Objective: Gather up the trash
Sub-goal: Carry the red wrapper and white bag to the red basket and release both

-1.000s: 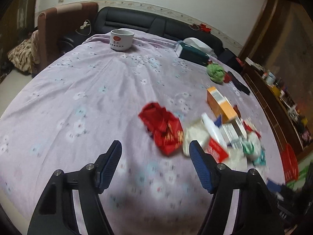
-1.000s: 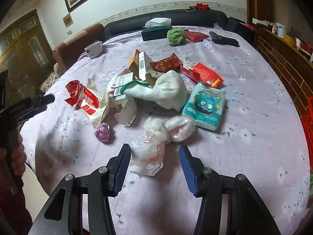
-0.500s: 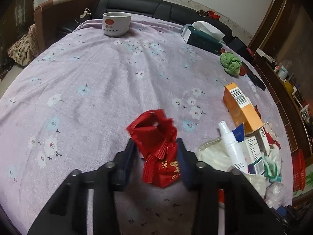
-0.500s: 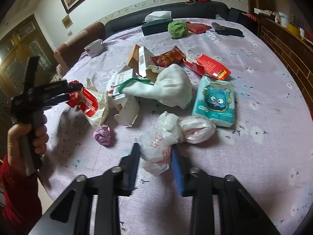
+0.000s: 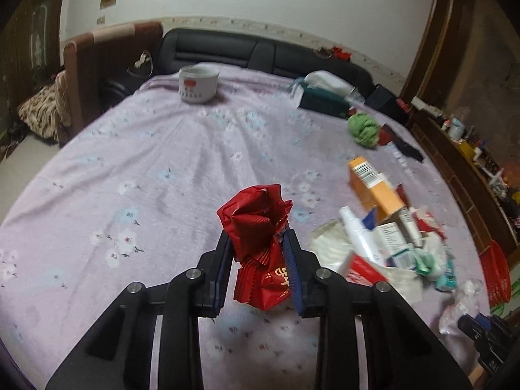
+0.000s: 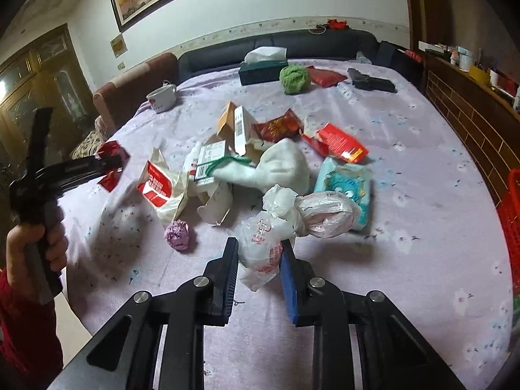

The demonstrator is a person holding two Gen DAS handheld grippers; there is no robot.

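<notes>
Crinkled red foil is bunching between the pads of the left gripper [image 5: 258,256], whose jaws are closing on the red wrapper [image 5: 258,227] and pinching it at its waist, just above the lilac flowered tablecloth [image 5: 130,169]. The right gripper [image 6: 259,260] is closing its jaws too, squeezing a knotted white plastic bag [image 6: 260,243] at the near edge of the litter pile. Both grippers are in the grasp step of collecting trash. Next, I judge, each piece is needing a clean lift and a carry to a bin (perhaps the red basket [image 6: 512,208] at the table's right edge, though I cannot tell). Neither wrapper nor bag is looking stiff; both are crumpling under the pads.
</notes>
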